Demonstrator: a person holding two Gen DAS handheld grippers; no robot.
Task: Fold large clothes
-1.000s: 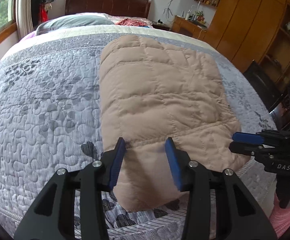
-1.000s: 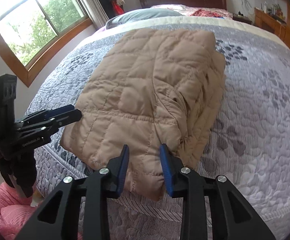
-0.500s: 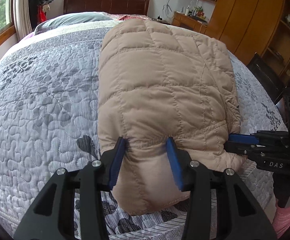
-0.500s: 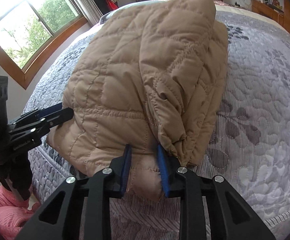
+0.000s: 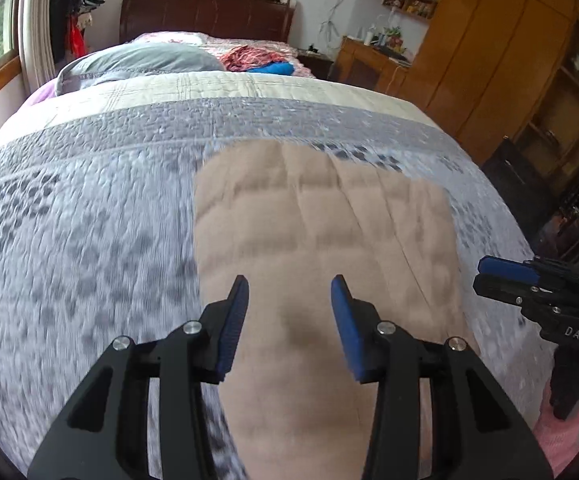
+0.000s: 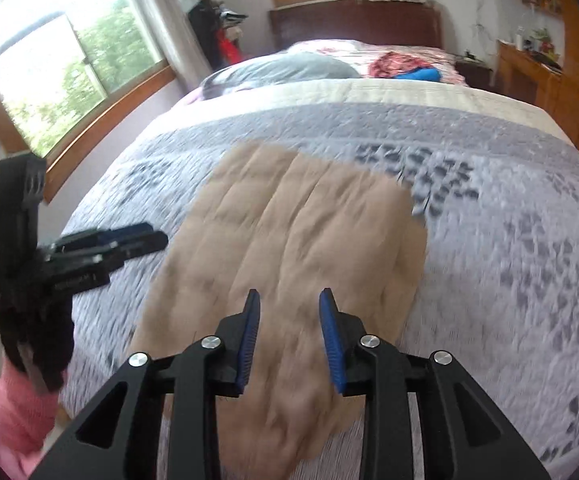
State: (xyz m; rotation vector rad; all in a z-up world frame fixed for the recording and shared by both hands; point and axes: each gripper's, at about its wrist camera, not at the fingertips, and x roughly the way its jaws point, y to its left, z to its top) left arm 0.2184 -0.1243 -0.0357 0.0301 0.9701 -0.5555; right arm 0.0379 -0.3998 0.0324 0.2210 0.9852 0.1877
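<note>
Tan quilted jacket lies flat on the bed, folded into a rough rectangle, long axis running 6 to 12 o'clock in both wrist views. Stitched panel lines visible but smeared; both frames are motion-blurred. Near end hangs toward the bed's foot edge at 6 o'clock. In the right wrist view the jacket has a thicker, rounded edge on its 3 o'clock side.

Left gripper: jaws spread, nothing between the blue pads, jacket visible in the gap. Can't tell from the blur whether the tips touch the fabric. Right gripper: same, jaws apart, holding nothing, over the jacket's near end. Each gripper shows in the other's view, left one at 9 o'clock, right one at 3 o'clock, both just beside the jacket's side edges.

Grey floral bedspread is bare at 9 o'clock of the jacket and at 3 o'clock, with a cream band beyond at 12 o'clock. Grey pillow and red and blue clothes sit at the head end, well apart from the jacket.

Wooden wardrobe along the 2 o'clock side, open shelves hold small items, too small to identify. Window at 10 o'clock.
</note>
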